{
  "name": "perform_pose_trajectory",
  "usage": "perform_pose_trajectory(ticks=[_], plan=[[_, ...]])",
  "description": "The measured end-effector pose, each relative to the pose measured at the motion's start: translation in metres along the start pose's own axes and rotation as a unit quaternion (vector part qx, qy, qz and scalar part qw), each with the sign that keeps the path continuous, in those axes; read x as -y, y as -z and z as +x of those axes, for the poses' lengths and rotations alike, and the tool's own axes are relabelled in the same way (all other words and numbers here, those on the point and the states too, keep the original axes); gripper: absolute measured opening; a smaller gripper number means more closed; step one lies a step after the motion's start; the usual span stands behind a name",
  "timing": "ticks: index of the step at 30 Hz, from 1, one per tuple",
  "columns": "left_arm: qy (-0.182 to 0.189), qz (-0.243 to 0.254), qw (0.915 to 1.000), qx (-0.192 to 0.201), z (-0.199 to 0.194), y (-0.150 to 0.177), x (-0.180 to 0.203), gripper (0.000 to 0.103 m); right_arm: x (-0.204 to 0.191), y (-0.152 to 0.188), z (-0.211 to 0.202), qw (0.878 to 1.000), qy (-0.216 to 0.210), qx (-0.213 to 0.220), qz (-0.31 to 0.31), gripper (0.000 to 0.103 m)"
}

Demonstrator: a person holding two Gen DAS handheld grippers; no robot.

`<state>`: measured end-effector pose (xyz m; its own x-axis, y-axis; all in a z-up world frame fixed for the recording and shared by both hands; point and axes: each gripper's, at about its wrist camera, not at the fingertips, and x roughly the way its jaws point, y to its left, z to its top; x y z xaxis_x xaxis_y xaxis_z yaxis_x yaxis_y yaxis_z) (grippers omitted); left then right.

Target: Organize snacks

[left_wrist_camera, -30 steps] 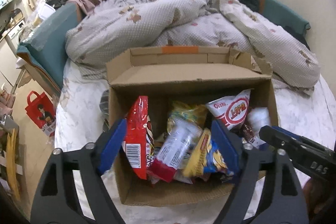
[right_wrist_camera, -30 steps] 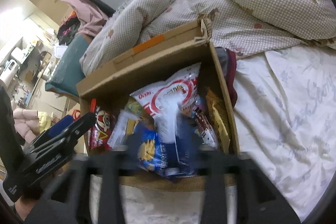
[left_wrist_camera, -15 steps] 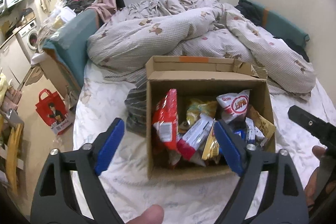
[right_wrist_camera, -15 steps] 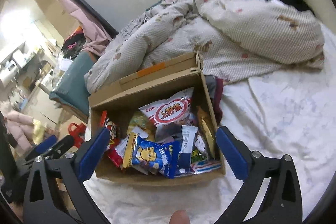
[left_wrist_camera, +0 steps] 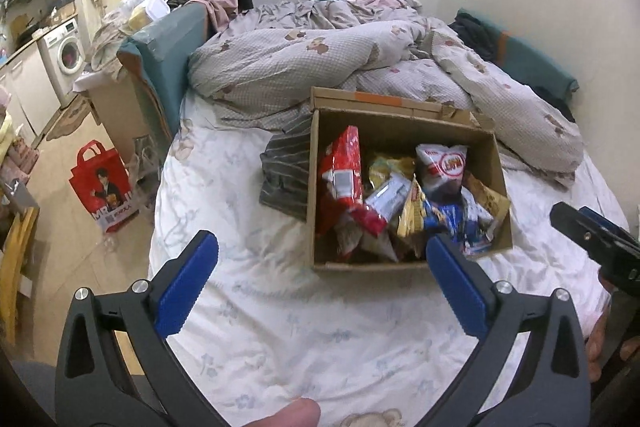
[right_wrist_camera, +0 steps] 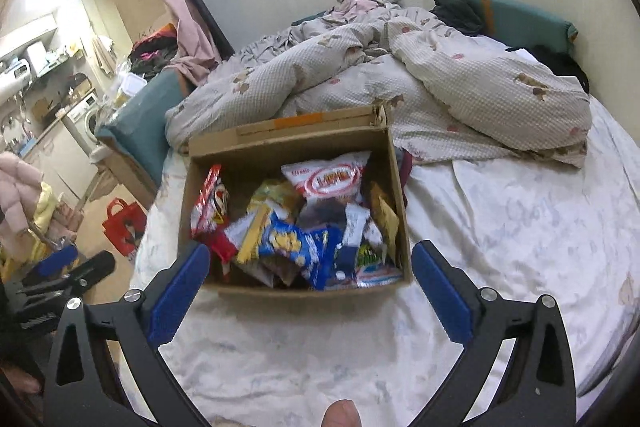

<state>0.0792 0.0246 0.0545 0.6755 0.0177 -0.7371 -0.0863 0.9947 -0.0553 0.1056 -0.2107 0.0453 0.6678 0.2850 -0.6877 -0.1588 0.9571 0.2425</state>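
- Left wrist view: distance has grown since a second ago. Then my left tongs [left_wrist_camera: 320, 279] hung right over the cardboard box [left_wrist_camera: 404, 265] with their blue pads flanking the packets; now they sit back at the bottom of the frame, spread wide and holding nothing, with the bed sheet [left_wrist_camera: 248, 211] between them.
- Box stands centre-right on the sheet, open-topped and full of snacks: a red bag [left_wrist_camera: 343, 179] upright at its left wall, a white bag with a red ring [left_wrist_camera: 442, 165] toward the back, a blue packet [left_wrist_camera: 452, 219] in front.
- My right tongs [left_wrist_camera: 592, 239] poke in from the right edge.
- Right wrist view: blur from a second ago is gone. My right tongs [right_wrist_camera: 310, 285] are wide open, empty, low in the frame just short of the box [right_wrist_camera: 304, 289].
- Same snacks fill it: red bag [right_wrist_camera: 208, 203] at left, white bag [right_wrist_camera: 332, 179] at the back, blue packet [right_wrist_camera: 296, 243] in front.
- Left tongs [right_wrist_camera: 68, 275] show at the lower left edge.
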Motion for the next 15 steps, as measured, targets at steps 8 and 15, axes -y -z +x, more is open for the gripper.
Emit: perform_pose_trajectory(ticks=[8, 15], plan=[[0.014, -0.013, 0.9997, -0.018, 0.014, 0.019, -0.003, 0.103, -0.009, 0.028, 0.008, 1.000, 0.024, -0.001, -0.014, 0.103], [0.006, -0.025, 0.9995, -0.018, 0.021, 0.018, -0.005, 0.103, -0.020, 0.033, 0.017, 0.999, 0.028, -0.001, -0.039, 0.103]])
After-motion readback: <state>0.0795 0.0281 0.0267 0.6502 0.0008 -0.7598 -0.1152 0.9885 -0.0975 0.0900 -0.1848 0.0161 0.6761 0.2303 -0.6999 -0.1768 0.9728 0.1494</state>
